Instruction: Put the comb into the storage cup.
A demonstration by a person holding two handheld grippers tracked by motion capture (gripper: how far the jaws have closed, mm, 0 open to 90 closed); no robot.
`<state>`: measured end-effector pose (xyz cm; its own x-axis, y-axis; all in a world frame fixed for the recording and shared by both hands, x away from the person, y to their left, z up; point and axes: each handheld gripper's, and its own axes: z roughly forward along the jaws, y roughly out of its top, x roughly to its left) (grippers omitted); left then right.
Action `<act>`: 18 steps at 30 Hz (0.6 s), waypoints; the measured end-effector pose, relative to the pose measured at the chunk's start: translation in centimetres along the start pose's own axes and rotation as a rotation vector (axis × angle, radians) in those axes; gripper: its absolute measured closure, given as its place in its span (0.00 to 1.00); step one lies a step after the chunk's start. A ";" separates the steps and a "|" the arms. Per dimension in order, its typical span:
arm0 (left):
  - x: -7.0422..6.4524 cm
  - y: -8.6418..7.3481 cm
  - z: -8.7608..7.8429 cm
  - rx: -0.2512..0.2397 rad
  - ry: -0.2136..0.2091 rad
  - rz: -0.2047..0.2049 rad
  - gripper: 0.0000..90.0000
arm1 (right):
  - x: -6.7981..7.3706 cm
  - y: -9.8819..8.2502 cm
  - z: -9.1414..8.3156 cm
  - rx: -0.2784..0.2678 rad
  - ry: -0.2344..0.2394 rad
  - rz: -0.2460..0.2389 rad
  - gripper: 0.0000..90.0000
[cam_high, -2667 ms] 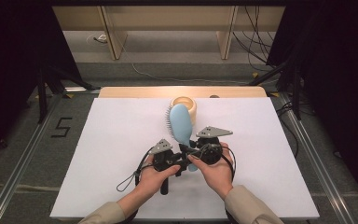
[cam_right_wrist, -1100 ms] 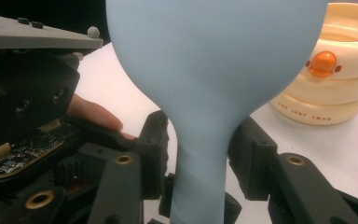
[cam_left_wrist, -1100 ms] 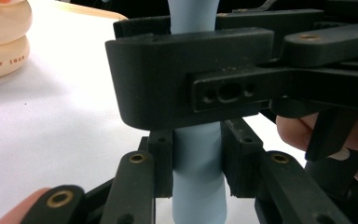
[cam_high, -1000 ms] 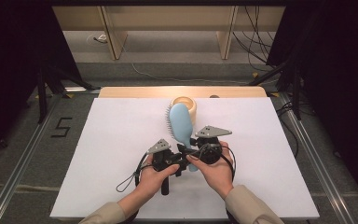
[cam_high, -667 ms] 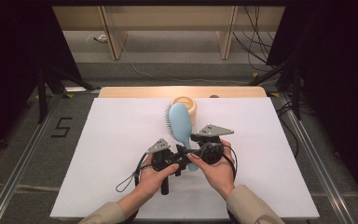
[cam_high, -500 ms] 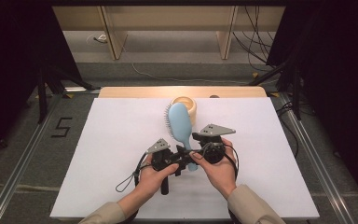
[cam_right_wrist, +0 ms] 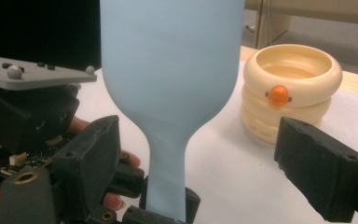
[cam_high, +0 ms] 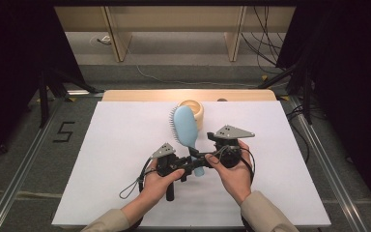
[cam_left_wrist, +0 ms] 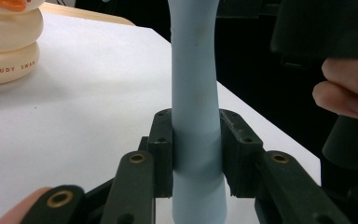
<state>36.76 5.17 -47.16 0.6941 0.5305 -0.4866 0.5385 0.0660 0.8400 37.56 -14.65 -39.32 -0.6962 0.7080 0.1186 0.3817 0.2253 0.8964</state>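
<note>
hairbrush (cam_right_wrist: 168,70) head cut off at top edge, cup (cam_left_wrist: 9,42) lettering partly cropped, bristles perhaps hidden

**Matt plastics on a white sheet**

The pale blue plastic hairbrush (cam_high: 185,130) looks smooth and matt, with a faint sheen along its handle. At its 1 o'clock, the cream ring-stacked plastic cup (cam_right_wrist: 291,91) shows a soft satin gloss. The left gripper (cam_left_wrist: 196,154) and right gripper (cam_right_wrist: 209,175) have black, matt, slightly grainy plastic jaws with brass-coloured pins. The white table cover (cam_high: 106,159) is flat and matt, over a pale wooden edge.
</note>
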 end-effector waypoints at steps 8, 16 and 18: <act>0.0 0.0 0.0 0.000 -0.001 0.002 0.75 | 0.1 0.5 -0.4 -0.027 -0.006 0.006 0.12; 0.0 0.0 0.0 0.002 -0.001 0.001 0.75 | 0.2 1.3 -0.7 -0.058 -0.009 0.002 0.09; 0.0 -0.1 0.0 0.003 -0.001 0.000 0.75 | 0.2 1.5 -0.6 -0.061 -0.009 0.002 0.09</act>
<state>36.76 5.15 -47.23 0.6947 0.5294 -0.4870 0.5401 0.0634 0.8392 37.61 -14.61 -37.70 -0.6896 0.7147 0.1167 0.3451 0.1827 0.9206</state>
